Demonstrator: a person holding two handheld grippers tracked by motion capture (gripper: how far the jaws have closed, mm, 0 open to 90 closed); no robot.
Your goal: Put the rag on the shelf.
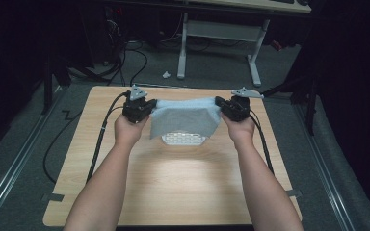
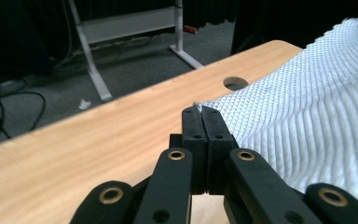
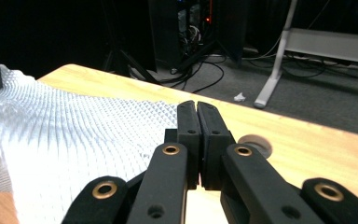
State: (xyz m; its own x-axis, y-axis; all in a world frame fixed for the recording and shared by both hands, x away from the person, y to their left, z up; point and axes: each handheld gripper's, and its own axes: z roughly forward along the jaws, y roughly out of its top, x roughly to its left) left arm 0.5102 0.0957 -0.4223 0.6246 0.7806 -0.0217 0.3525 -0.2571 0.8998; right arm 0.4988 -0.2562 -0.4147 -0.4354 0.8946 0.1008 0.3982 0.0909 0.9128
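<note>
Forearms reach up the counter (image 1: pixel 173 192) to a white waffle cloth (image 1: pixel 185 120) stretched crosswise over its far half, left gripper (image 1: pixel 147 109) and right gripper (image 1: pixel 224 108) each with jaws clamped on a top corner, bare wood lying nearer the person.

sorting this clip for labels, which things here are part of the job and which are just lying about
Part of the job:
- white waffle-textured cloth, stretched between the two grippers
- left gripper, jaws shut on the cloth's corner
- right gripper, jaws shut on the opposite corner
- light wooden table below it

Just lying about:
- white-legged desk frame
- black cables on the floor
- small white scrap on the grey floor
</note>
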